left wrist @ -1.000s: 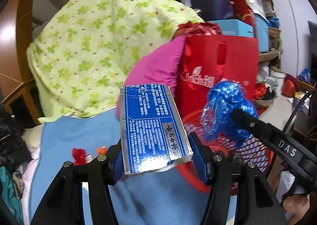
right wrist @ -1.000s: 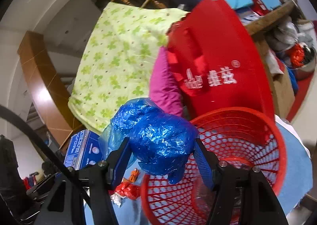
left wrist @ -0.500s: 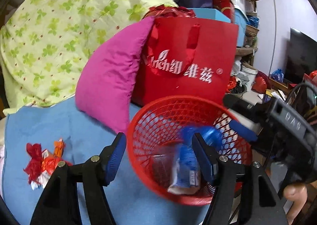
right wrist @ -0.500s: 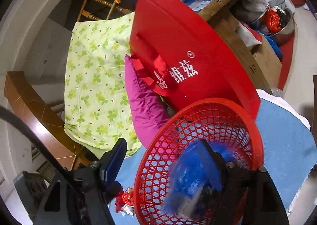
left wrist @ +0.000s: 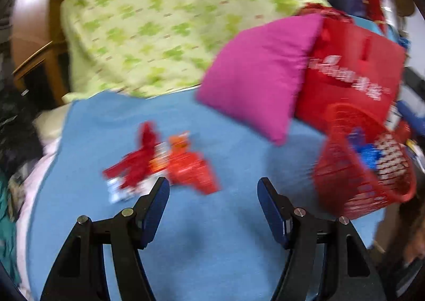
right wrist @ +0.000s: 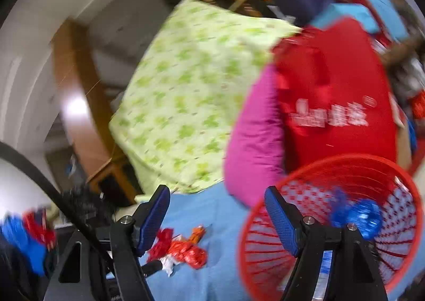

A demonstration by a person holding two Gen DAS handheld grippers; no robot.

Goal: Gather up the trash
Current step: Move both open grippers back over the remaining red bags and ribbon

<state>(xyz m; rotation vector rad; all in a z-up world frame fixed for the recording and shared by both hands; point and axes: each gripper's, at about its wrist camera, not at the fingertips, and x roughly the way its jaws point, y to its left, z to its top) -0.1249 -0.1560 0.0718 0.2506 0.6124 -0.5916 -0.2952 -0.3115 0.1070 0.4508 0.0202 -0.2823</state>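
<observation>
Your left gripper (left wrist: 213,196) hangs with jaws spread and nothing between them, above the blue cloth (left wrist: 212,248), just short of the red and orange wrappers (left wrist: 170,165). Your right gripper (right wrist: 216,206) is likewise released beside the red basket (right wrist: 318,168), where what looks like the crumpled blue bag (right wrist: 364,217) lies, though blurred.

1. The basket (left wrist: 345,194) is sitting on the blanket (left wrist: 212,248), with a crumpled bag (left wrist: 369,155) lying inside it.
2. Left of the basket, the wrappers (left wrist: 164,165) are lying on the blanket.
3. Behind the basket, a tote bag (left wrist: 353,75) is standing, with a pillow (left wrist: 255,75) leaning at its left.
</observation>
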